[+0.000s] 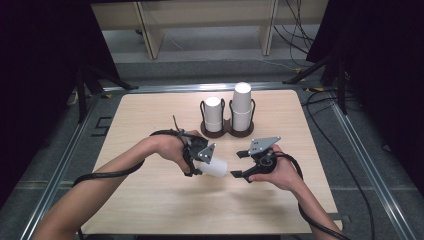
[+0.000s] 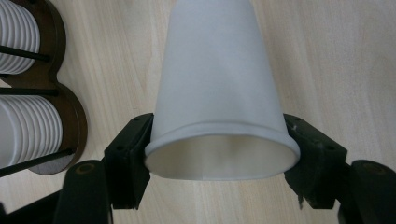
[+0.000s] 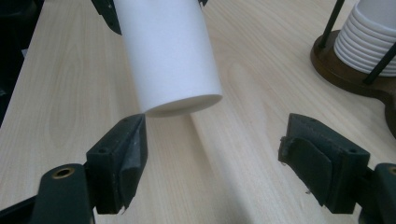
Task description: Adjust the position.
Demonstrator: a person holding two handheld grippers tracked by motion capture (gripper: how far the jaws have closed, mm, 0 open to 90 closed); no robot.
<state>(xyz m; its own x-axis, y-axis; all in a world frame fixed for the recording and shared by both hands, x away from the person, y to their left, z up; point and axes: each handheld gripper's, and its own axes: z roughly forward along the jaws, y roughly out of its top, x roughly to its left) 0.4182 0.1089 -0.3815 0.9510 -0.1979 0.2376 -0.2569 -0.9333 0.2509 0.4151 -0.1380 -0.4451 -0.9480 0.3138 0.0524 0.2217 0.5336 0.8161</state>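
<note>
I had the left hand-held gripper (image 1: 201, 161) just left of the tabletop's (image 1: 150, 200) centre, its jaws pinching a white paper cup (image 1: 216, 167) at the rim. In the high view the cup lay on its side in the air, base pointing toward three o'clock, at the right hand-held gripper (image 1: 240, 164). In the left gripper view the cup (image 2: 219, 93) ran away from the camera, its open mouth toward the lens, and the two black pads (image 2: 130, 154) pressed against the rim from either side, squeezing the mouth a little out of round.

The right hand-held gripper sat just right of centre, its jaws spread wide and holding nothing. In the right gripper view the cup's closed base (image 3: 180, 100) hung just above and beyond the jaws, nearer the left pad (image 3: 123, 158) than the right one; I could not tell whether that pad touched it.

At twelve o'clock from both hands, near the far edge of the tabletop, stood a dark double holder (image 1: 226, 129) with thin upright rods, carrying two stacks of upturned white cups (image 1: 242, 105). The stack on the three o'clock side stood taller than its neighbour (image 1: 213, 112). In the left gripper view the holder (image 2: 70, 112) showed at nine o'clock, its base flat on the pale wood.
</note>
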